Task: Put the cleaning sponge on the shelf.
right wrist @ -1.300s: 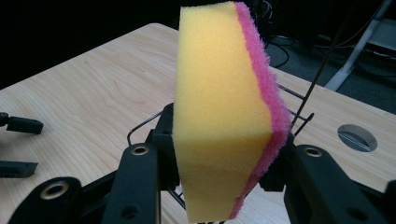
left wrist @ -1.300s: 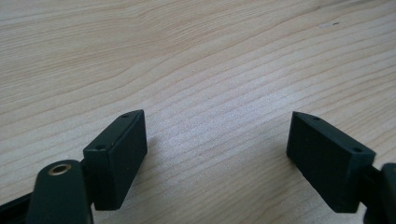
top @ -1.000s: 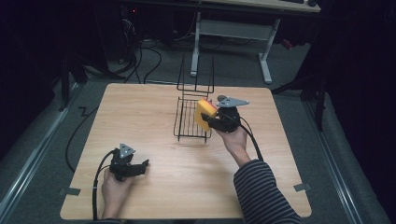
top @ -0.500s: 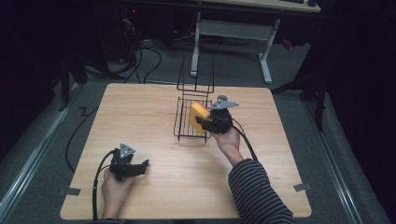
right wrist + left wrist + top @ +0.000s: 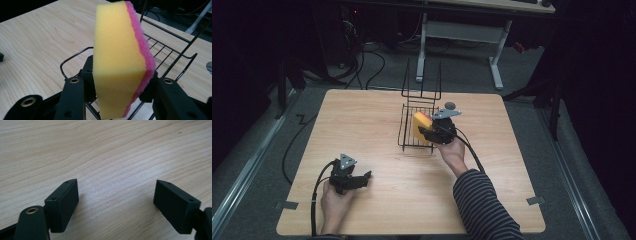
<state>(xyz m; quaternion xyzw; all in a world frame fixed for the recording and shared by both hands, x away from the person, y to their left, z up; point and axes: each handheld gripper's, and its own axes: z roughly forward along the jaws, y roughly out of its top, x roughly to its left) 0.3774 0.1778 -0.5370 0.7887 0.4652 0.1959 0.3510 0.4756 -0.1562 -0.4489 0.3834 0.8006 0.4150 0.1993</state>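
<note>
Yellow foam with a pink scouring layer on one side makes up the sponge [image 5: 121, 57], and it sits clamped between the fingers [image 5: 72, 100] of the right gripper [image 5: 432, 132], one finger pressing the yellow face and the other the pink face. In the right gripper view the sponge stands on edge, its narrow yellow end toward the camera, with the black wire basket [image 5: 170, 52] just behind and below it. From the high view the sponge [image 5: 421, 127] is held over the right-hand rim of the wire basket [image 5: 409, 125], which stands near the middle of the far half of the wooden tabletop [image 5: 362, 120]; two tall wire uprights rise from the basket's far end. The right hand [image 5: 452, 152] wraps the gripper body from behind, a striped sleeve [image 5: 482, 205] running back to the near edge, and a black cable trails down beside the wrist.

The left gripper [image 5: 362, 178] lies low over the near left part of the tabletop, well apart from the basket, held in the left hand [image 5: 334, 202]. In the left gripper view its fingers [image 5: 62, 205] are spread wide with nothing between them but bare wood grain [image 5: 112, 157]
</note>
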